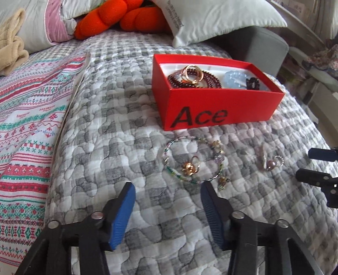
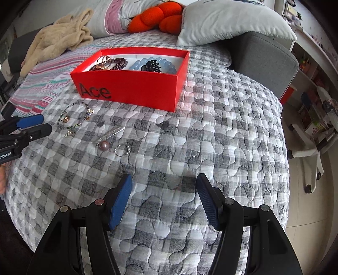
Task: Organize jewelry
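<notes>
A red box marked "Ace" [image 1: 211, 105] [image 2: 135, 88] sits on the quilt and holds dark red beads [image 1: 202, 79], gold rings [image 1: 191, 73], a pale blue bead bracelet [image 2: 152, 63] and a black hair claw [image 2: 153, 66]. In front of it lie a green beaded bracelet [image 1: 169, 160] [image 2: 72, 126], a gold ring [image 1: 191, 166] inside it, a pearl brooch [image 2: 105, 145] [image 1: 268, 162] and a silver ring [image 2: 122, 149]. My left gripper [image 1: 166, 188] is open just short of the bracelet. My right gripper [image 2: 164, 180] is open and empty, short of the silver ring.
The grey checked quilt [image 2: 211, 127] covers the bed; its edge drops off at the right. A patterned blanket [image 1: 27, 127] lies left. Pillows [image 2: 228, 19], an orange plush [image 2: 156, 17] and a beige garment [image 2: 57, 40] lie behind the box. A chair base [image 2: 310, 148] stands on the floor.
</notes>
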{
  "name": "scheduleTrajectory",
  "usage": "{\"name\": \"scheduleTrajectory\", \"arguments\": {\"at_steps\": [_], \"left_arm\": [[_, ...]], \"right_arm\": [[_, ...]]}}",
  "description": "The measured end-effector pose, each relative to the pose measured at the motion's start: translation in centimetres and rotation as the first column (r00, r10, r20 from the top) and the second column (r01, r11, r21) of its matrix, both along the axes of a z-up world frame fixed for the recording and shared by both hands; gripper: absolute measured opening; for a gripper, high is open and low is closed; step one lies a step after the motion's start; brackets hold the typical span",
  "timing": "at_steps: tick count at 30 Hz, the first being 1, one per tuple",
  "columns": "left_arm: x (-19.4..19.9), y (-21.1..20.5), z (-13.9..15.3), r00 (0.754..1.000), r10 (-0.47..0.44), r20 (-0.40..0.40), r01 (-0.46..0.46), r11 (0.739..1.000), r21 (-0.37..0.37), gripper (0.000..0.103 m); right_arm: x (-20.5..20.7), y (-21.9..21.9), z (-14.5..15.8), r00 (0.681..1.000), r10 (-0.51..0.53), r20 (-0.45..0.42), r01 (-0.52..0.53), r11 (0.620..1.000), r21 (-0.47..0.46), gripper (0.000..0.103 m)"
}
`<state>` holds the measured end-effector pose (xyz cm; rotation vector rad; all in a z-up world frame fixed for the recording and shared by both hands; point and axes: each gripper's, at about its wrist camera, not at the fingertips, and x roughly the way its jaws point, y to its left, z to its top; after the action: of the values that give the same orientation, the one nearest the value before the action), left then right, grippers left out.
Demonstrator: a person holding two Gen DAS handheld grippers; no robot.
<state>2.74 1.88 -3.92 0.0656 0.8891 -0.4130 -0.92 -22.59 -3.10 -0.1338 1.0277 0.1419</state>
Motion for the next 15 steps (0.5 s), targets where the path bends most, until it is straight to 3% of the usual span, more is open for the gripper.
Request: {"name": "scheduleTrajectory", "arguments": {"at_steps": [2, 5, 12, 15], "left_arm": [[0.0, -0.9, 0.3, 0.999, -0.031, 0.011, 0.032, 0.999, -0.004, 0.034], [0.1, -2.1, 0.4, 0.998, -0.064, 0.016, 0.064, 0.998, 0.001, 0.024], [1.2, -3.4, -0.3, 0.999, -0.052, 0.002, 0.052, 0.998, 0.042, 0.013], [1.6, -3.5, -0.5, 1.0, -0.024, -0.006, 0.025, 0.998, 0.053, 0.003]], "right_arm": [[0.2, 0.0, 0.0, 1.0, -0.003, -0.003, 0.003, 1.0, 0.001, 0.066], [0.3, -0.1, 0.1, 1.0, -0.003, -0.004, 0.003, 1.0, 0.005, 0.066], [0.4, 0.6, 0.1, 1.0, 0.013, -0.001, -0.013, 1.0, 0.003, 0.066], [0.2, 1.1, 0.1, 1.0, 0.028, -0.002, -0.028, 1.0, 0.002, 0.066]]}}
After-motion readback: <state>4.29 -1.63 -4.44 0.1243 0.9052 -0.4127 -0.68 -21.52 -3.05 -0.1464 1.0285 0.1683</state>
